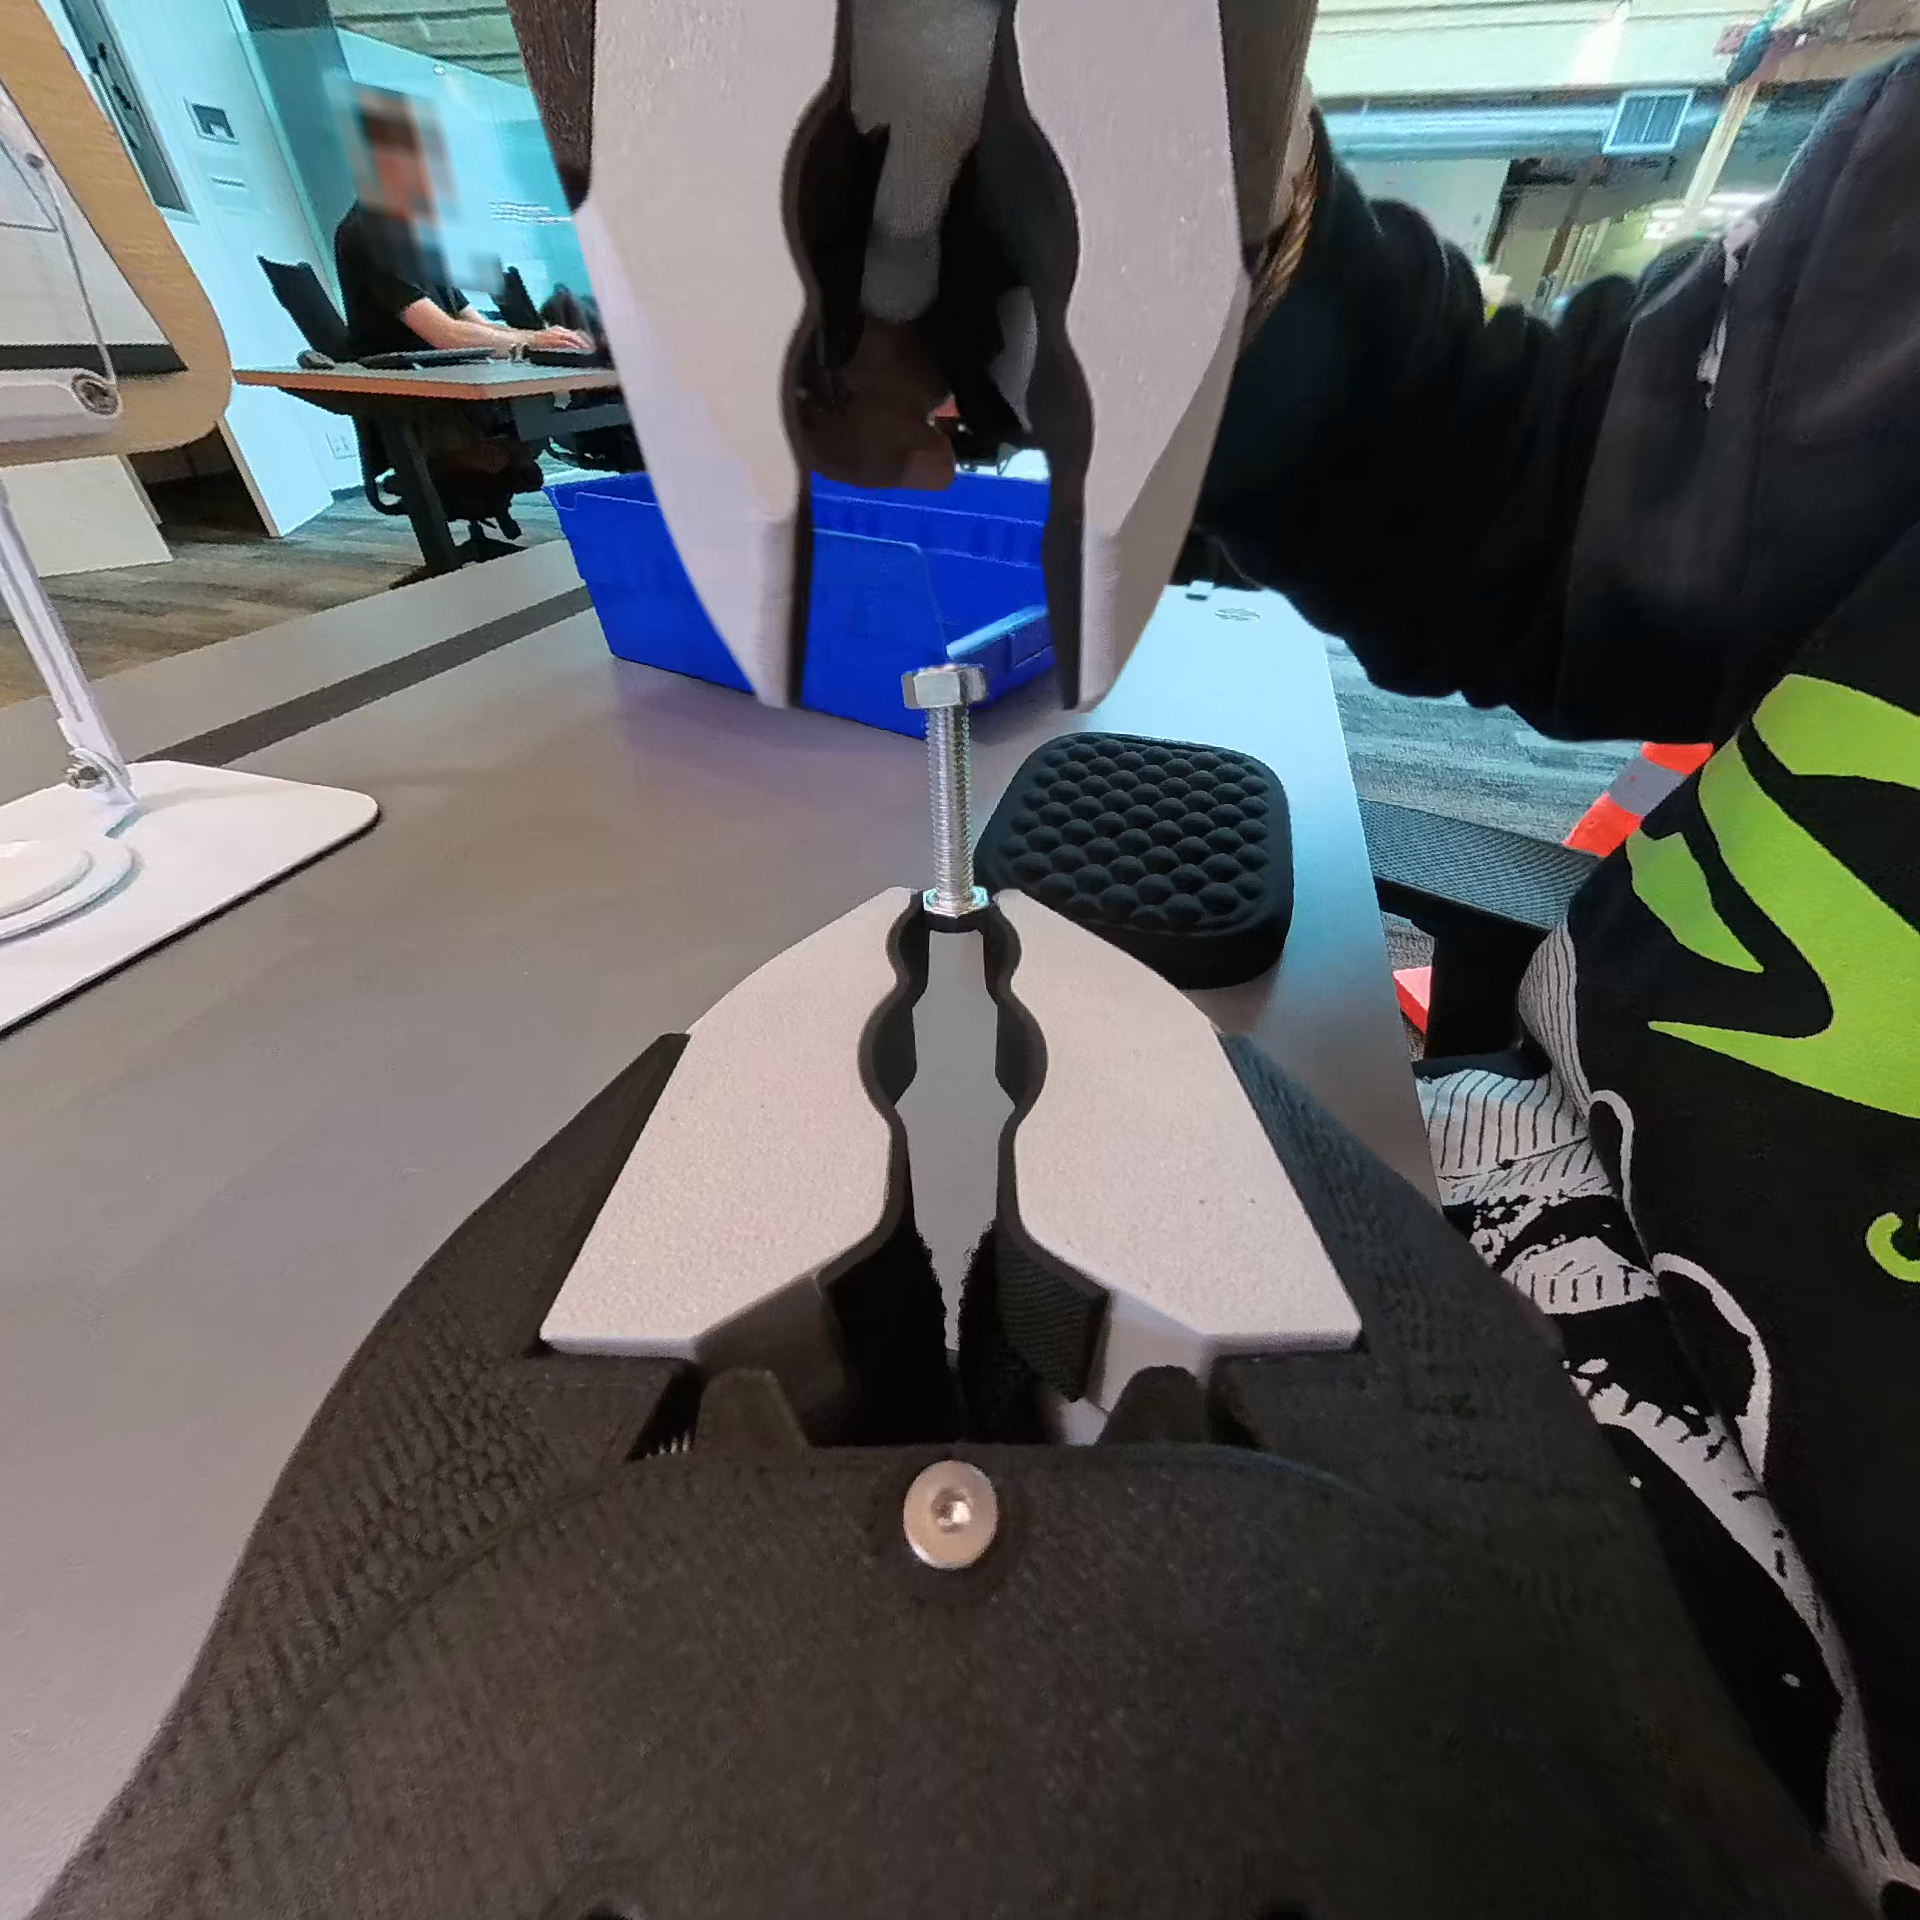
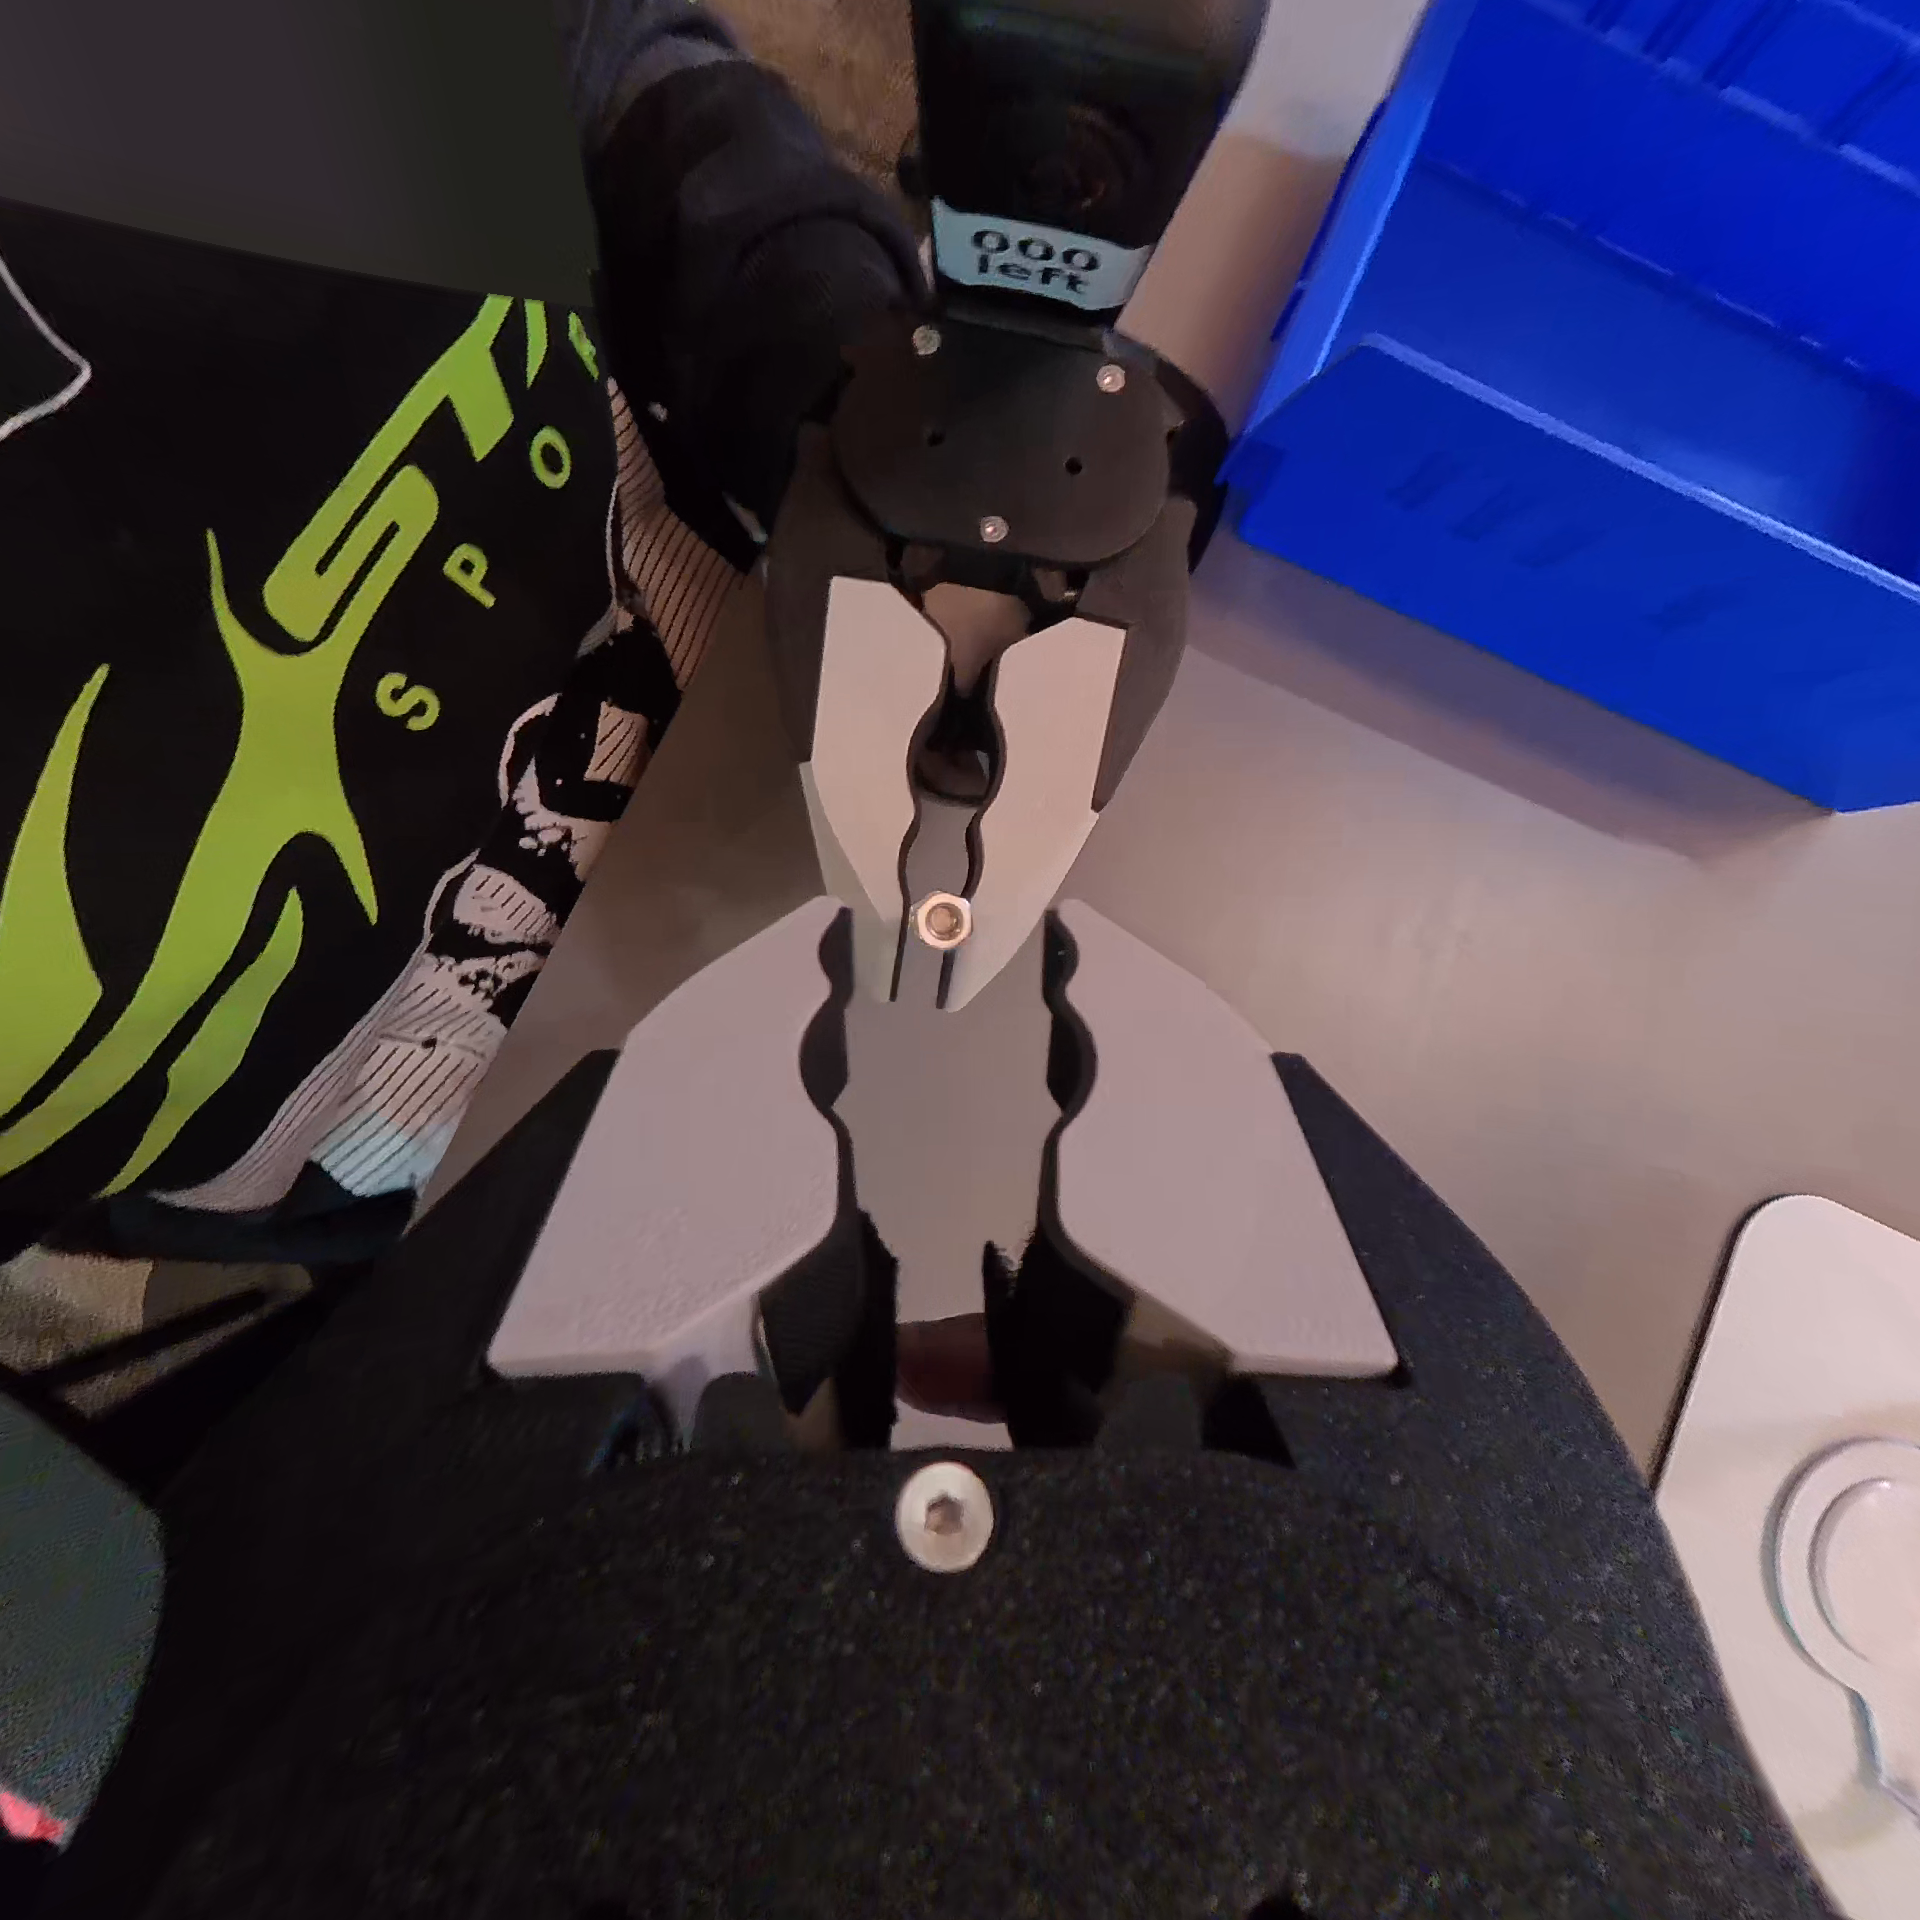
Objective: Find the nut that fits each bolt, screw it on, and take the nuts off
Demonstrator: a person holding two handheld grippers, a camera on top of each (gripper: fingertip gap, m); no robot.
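A silver bolt (image 1: 950, 790) is held upright above the grey worktop (image 1: 416, 1039), threaded end down and hex head on top. A small nut (image 1: 953, 906) on its lower end is pinched between the tips of the left tool (image 1: 953, 920), which is closed on it and is levelled out over the worktop. The right tool (image 1: 930, 665) is brought in from above, pointing down, with its fingers parted on either side of the bolt head; contact cannot be confirmed. In the right wrist view, the head (image 2: 941, 918) is seen end-on, and it appears to sit just beyond the fingertips. A blue bin (image 1: 644, 582) and a black textured pad (image 1: 1143, 852) lie behind. The turning step seems to be in hand: next, the head would need to be gripped and twisted while the nut is kept fixed.
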